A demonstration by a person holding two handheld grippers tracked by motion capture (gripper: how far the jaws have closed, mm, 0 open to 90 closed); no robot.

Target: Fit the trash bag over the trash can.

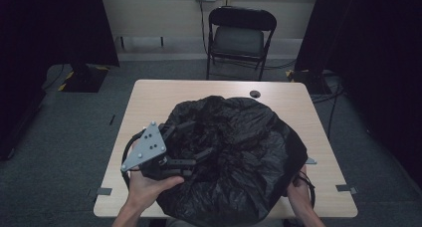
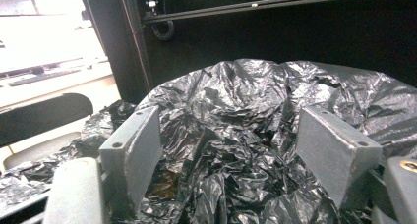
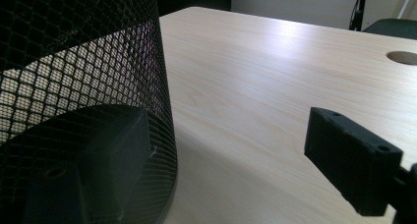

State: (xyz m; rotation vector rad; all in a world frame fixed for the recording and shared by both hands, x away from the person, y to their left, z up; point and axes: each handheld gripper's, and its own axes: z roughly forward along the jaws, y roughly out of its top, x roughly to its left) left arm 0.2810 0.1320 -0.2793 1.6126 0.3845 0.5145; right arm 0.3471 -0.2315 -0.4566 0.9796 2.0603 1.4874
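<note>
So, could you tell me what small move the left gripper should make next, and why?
Probably ease the left gripper down and close on the crumpled bag film between its jaws. They stand open over loose folds, gripping nothing, while the right gripper waits open at the mesh bin wall on the table.

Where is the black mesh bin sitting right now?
In the right gripper view the mesh bin stands on the wooden table, at the left beside the right gripper; in the high view the black plastic bag covers it.
</note>
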